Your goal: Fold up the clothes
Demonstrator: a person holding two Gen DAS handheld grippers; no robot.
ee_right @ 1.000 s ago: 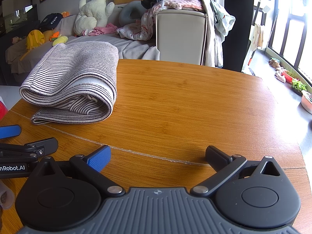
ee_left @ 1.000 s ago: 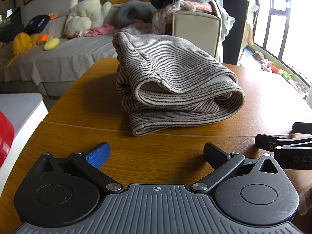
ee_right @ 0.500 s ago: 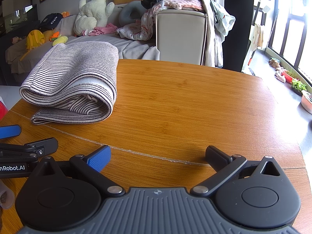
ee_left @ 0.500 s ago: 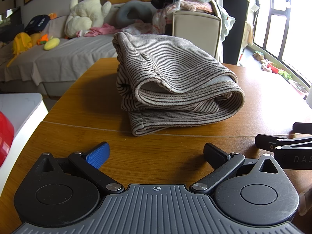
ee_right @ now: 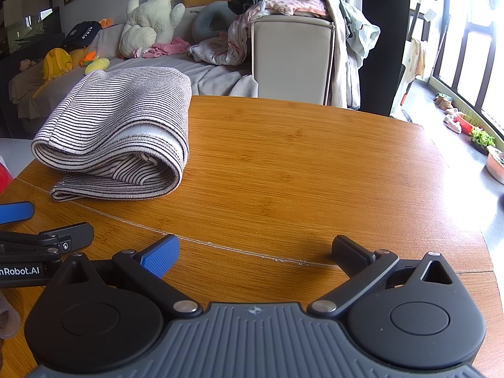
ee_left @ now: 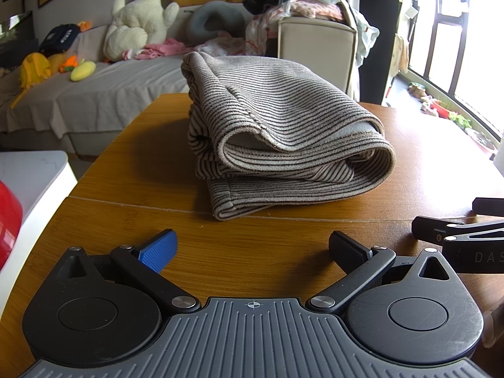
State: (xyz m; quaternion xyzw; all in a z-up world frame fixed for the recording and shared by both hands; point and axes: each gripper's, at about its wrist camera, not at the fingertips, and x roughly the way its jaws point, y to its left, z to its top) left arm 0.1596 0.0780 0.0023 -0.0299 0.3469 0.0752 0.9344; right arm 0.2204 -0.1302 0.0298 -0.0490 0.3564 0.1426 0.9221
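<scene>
A folded striped grey-and-black garment (ee_left: 277, 135) lies in a thick bundle on the wooden table (ee_left: 132, 163), straight ahead of my left gripper (ee_left: 252, 245). That gripper is open, low over the table, a short way back from the garment's near hem, nothing between its fingers. The right wrist view has the same garment (ee_right: 119, 135) at far left on the table (ee_right: 299, 163). My right gripper (ee_right: 255, 250) is open and empty over bare wood, to the right of the bundle. Each gripper shows at the edge of the other's view.
A sofa (ee_left: 104, 94) with plush toys and loose clothes stands beyond the table. A beige chair (ee_right: 293, 60) draped with clothes is behind the far edge. A white surface (ee_left: 34, 176) with a red object (ee_left: 8, 220) sits left. Windows and floor items are at right.
</scene>
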